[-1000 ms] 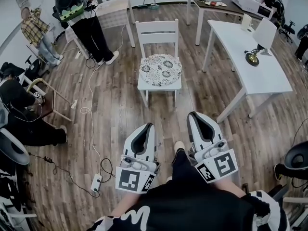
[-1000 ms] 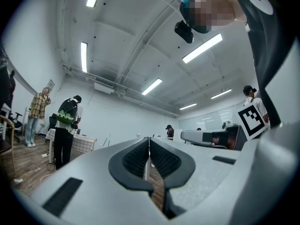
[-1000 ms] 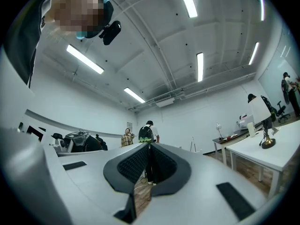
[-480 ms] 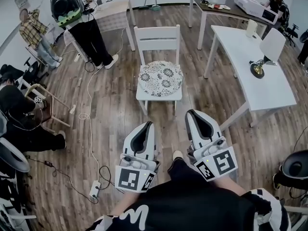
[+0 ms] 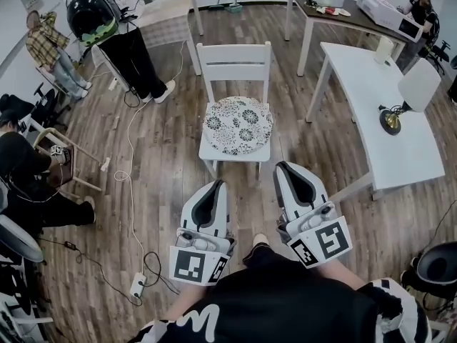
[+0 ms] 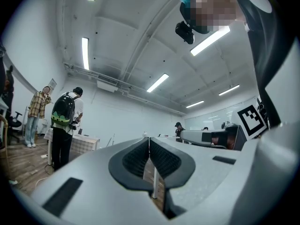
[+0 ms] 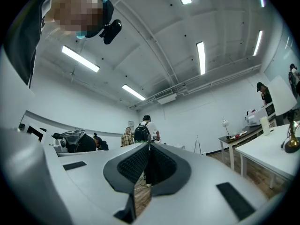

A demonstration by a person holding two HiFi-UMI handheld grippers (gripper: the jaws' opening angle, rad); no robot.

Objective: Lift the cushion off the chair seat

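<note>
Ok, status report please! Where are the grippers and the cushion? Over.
Left gripper and right gripper shut, empty, short of the chair. Cushion flat on its seat, untouched. Nothing standing in between.

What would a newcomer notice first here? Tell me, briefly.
First the white chair in the middle of the head view, with a round patterned cushion lying on its seat. Next, the left gripper and right gripper low in that view, both shut, empty and short of the chair. A white table stands to the chair's right.
</note>
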